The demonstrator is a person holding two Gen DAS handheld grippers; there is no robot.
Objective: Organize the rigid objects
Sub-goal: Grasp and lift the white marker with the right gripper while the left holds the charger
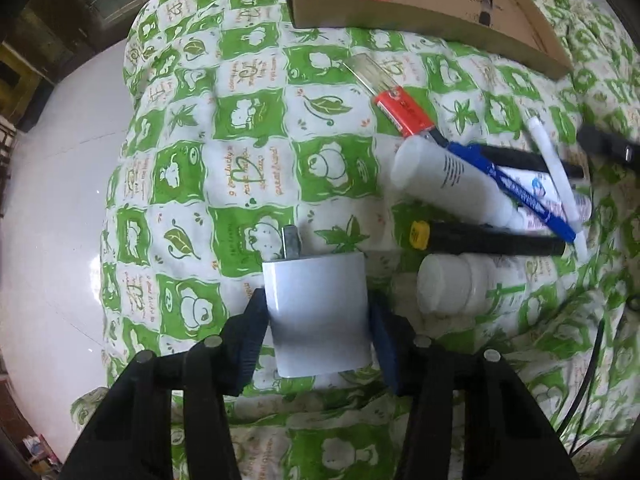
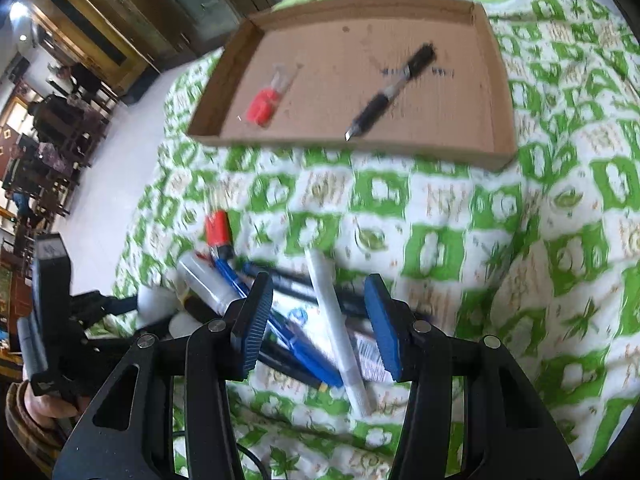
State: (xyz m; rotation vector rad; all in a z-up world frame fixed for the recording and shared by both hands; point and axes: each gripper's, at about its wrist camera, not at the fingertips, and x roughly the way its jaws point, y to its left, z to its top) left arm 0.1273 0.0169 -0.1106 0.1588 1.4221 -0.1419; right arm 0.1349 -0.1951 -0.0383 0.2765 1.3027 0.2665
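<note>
Your left gripper point(image 1: 318, 320) jaws appear clamped on the white charger point(image 1: 318, 312) lying on the bedspread point(image 1: 240, 152); lift it straight, then carry it to the cardboard tray point(image 2: 360, 144). Your right gripper point(image 2: 320, 320) jaws stand open over the white pen point(image 2: 336, 320).

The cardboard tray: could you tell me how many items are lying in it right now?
2: a red-capped clear item toward the left of the cardboard tray, and a black pen right of centre.
</note>
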